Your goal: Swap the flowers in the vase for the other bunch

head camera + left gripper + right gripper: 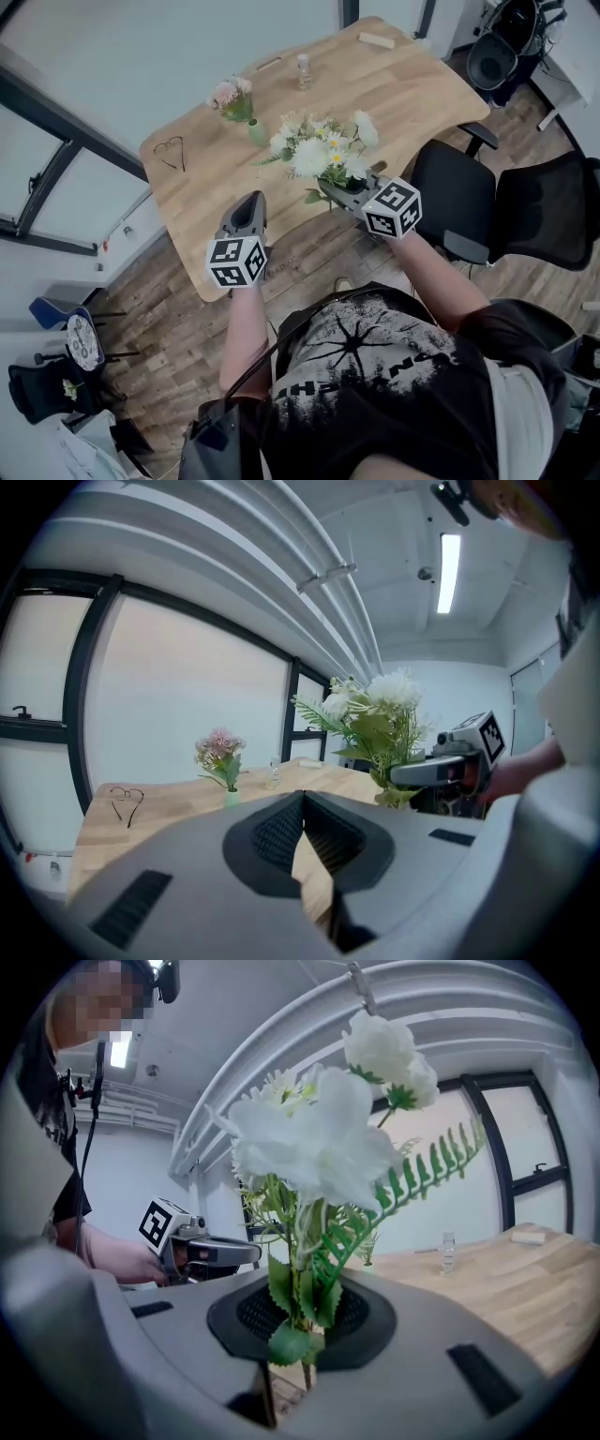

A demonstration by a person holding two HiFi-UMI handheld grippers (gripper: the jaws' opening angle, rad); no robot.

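The right gripper [330,187] is clamped narrow on the stems of the white bunch [323,145], held upright w/ blooms above the near edge of the table [412,84]. In the right gripper view the stems and a few leaves [298,1302] sit pinched btwn the jaws, and white blooms [319,1138] and a fern frond fill the top.

The left gripper [251,199] is at approx 8 o'clock from the white bunch, over the table's near edge. Its jaws are pressed together w/ nothing btwn them [302,827].

The pink bunch [232,97] stands in the small green vase [257,133] on the table, at approx 10 o'clock from the white bunch and apart from both grippers.

Also on the table: a wire heart [172,153] at 9 o'clock near the left edge, a small clear bottle [304,72] at 12 o'clock and a wooden block [377,40] at 1 o'clock on the far edge. A black office chair [459,192] stands just off the table at 3 o'clock.
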